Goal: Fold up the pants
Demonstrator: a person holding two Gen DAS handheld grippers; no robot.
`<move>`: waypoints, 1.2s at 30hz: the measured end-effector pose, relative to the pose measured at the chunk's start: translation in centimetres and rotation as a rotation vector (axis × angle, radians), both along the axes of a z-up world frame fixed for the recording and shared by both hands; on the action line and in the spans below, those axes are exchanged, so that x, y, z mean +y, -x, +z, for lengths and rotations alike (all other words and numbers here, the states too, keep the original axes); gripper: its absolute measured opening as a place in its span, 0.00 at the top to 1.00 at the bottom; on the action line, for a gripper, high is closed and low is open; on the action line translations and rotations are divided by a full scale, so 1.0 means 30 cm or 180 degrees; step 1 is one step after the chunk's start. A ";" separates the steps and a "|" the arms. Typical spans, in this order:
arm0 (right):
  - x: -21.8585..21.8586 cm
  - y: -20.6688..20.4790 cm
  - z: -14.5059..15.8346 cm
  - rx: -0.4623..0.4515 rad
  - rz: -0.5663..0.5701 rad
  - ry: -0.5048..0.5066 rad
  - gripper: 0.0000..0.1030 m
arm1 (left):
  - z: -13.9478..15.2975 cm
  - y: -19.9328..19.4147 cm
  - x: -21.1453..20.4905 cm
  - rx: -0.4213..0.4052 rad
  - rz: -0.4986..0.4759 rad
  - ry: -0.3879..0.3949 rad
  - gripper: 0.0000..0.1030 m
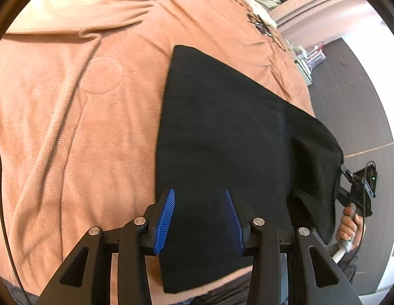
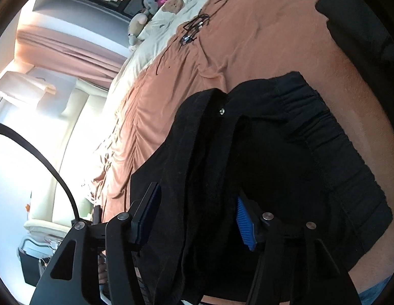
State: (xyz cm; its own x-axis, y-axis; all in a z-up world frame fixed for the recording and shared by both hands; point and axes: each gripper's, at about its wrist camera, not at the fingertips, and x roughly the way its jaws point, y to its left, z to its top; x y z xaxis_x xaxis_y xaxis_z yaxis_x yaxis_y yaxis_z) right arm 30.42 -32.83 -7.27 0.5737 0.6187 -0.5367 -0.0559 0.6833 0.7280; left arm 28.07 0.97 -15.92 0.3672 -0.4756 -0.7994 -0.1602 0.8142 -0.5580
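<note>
Mid-fold: black pants [image 1: 222,132] flat on bed [image 1: 70,101], straight ahead of my left gripper [image 1: 199,218], jaws apart, empty. Right gripper [image 2: 197,218] apart around waistband [image 2: 311,127] bunch, not pinching. Next: clamp, carry over.

A bed carries everything, covered by a wrinkled orange blanket [image 1: 77,117]. Black pants [image 1: 222,137] lie on the blanket at its near edge, one end hanging over the side. Far beyond the pants a tangle of black hangers [image 2: 195,26] rests on the blanket, and past it a cream bear-print quilt [image 2: 171,10] with soft toys [image 2: 139,24].
</note>
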 end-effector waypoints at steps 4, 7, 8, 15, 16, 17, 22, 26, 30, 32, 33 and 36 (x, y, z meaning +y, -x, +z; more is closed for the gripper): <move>0.005 0.010 -0.005 -0.0022 -0.0002 0.0155 0.61 | -0.020 0.006 0.013 0.0039 0.0056 -0.0047 0.59; 0.010 0.023 0.019 -0.0048 0.0024 0.0308 0.78 | -0.034 0.010 0.022 0.0082 0.0073 -0.0053 0.59; 0.008 0.028 0.036 -0.0070 0.0003 0.0417 0.79 | -0.038 0.009 0.021 0.0094 0.0079 -0.0056 0.59; -0.002 0.013 0.175 -0.0138 -0.0039 0.1116 0.83 | -0.046 0.007 0.016 0.0104 0.0095 -0.0028 0.59; -0.003 0.011 0.196 -0.0151 -0.0033 0.1219 0.83 | -0.048 0.008 0.018 0.0108 0.0099 -0.0026 0.59; -0.002 0.008 0.216 -0.0161 -0.0031 0.1314 0.83 | -0.050 0.008 0.019 0.0116 0.0101 -0.0016 0.59; 0.040 -0.012 0.286 -0.0170 -0.0026 0.1753 0.84 | -0.066 0.009 0.021 0.0137 0.0082 0.0032 0.59; 0.104 -0.027 0.316 -0.0155 0.0002 0.2064 0.84 | -0.070 0.001 0.021 0.0124 0.0072 0.0101 0.59; 0.131 -0.068 0.324 -0.0098 -0.0031 0.2223 0.84 | -0.069 -0.005 0.026 0.0102 0.0070 0.0164 0.59; 0.148 -0.092 0.315 -0.0047 -0.0046 0.2332 0.84 | -0.070 -0.009 0.031 0.0090 0.0073 0.0203 0.59; 0.159 -0.103 0.304 -0.0018 -0.0057 0.2406 0.84 | -0.070 -0.008 0.035 0.0077 0.0074 0.0223 0.57; 0.184 -0.149 0.251 0.0087 -0.0120 0.2557 0.84 | -0.070 0.003 0.051 0.0052 0.0082 0.0261 0.55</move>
State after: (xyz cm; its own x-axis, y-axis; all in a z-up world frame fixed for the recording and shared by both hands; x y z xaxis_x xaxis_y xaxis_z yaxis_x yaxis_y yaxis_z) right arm 34.89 -27.33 0.27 0.5667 0.0180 -0.8237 -0.0116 0.9998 0.0138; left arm 27.97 2.51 -18.03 0.3673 -0.5303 -0.7642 -0.1901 0.7614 -0.6197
